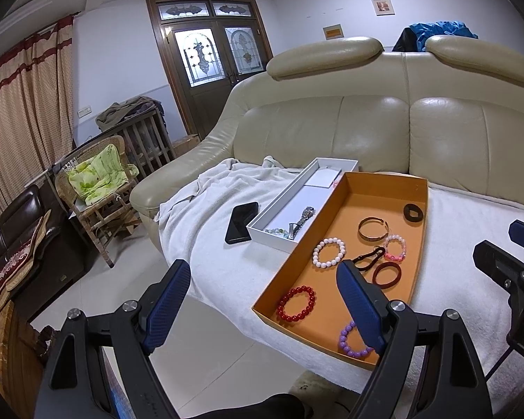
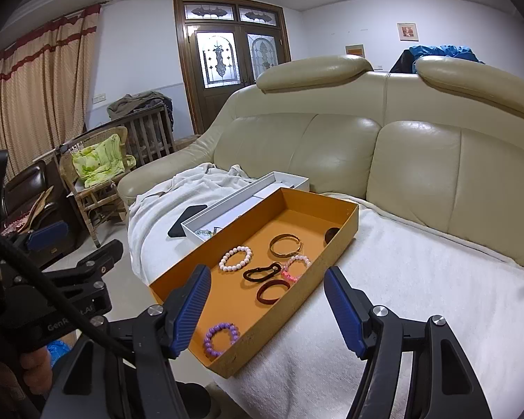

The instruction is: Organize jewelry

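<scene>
Cream leather sofa (image 1: 366, 129) fills the far side; its seat is covered by a white fleecy blanket (image 1: 220, 258). On the blanket I see a long shallow orange cardboard tray (image 1: 421, 209) lying diagonally, near end at the seat's front edge. Touching its left wall lies a narrow white cardboard box (image 1: 283, 206), with a flat black phone (image 1: 241, 221) just beside that box on the blanket.

My left gripper (image 1: 263, 300) hangs in front of the seat edge with its blue ribbed fingers (image 1: 167, 303) spread wide, nothing between them. The right finger overlaps the tray's near end in the left wrist view; I cannot tell if it touches. My right gripper (image 2: 267, 309) hovers over the tray's near right wall, jaws apart and empty.

Inside the white box: a silver metal watch (image 1: 302, 221) and some pale green beads (image 1: 274, 231) at the near end.

In the orange tray, far end to near:
- dark brown hair tie (image 1: 413, 212) at the far right corner
- gold metal bangle (image 1: 373, 228)
- white bead bracelet (image 1: 329, 252)
- pink bead bracelet (image 1: 394, 246), touching the bangle
- black looped hair band (image 1: 368, 257), mid tray
- dark red plain ring band (image 1: 387, 274)
- red bead bracelet (image 1: 296, 303), by the left wall
- purple bead bracelet (image 2: 221, 338), nearest the front end
</scene>
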### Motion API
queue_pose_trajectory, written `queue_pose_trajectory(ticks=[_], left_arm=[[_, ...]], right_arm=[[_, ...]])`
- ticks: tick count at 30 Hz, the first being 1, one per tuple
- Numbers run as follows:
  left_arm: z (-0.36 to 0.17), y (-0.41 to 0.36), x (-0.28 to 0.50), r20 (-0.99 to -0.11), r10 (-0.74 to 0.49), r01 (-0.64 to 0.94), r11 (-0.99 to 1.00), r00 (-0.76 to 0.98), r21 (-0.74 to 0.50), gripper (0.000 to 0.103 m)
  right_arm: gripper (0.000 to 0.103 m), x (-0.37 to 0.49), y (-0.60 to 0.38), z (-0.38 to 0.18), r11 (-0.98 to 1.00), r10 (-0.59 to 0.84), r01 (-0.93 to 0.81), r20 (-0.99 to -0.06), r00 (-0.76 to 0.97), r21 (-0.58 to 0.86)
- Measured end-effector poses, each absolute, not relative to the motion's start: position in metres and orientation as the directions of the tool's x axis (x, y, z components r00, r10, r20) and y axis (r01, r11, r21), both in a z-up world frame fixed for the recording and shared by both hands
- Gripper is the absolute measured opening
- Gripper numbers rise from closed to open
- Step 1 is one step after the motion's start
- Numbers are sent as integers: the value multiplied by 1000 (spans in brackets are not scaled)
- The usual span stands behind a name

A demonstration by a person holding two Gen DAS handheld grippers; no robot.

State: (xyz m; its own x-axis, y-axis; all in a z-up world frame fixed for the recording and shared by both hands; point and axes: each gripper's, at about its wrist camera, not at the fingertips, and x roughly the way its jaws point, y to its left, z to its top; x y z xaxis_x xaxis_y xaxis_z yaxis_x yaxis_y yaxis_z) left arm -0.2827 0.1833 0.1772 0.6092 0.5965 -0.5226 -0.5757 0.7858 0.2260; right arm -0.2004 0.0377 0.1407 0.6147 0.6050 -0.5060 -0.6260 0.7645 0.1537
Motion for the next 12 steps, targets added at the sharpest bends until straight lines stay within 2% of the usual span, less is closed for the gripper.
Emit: queue_pose_trajectory(ticks=[7, 10, 12], left_arm=[[176, 177, -271, -512, 585, -562, 797, 629, 221, 86], [176, 149, -240, -536, 480, -449, 871, 694, 199, 86], [169, 128, -212, -581, 386, -363, 918, 717, 161, 86]], right_arm=[[71, -196, 38, 139, 763, 608, -627, -506, 612, 157], [71, -187, 12, 134, 807, 557, -571, -513, 653, 149], [71, -172, -25, 127, 874, 464, -466, -524, 714, 140]])
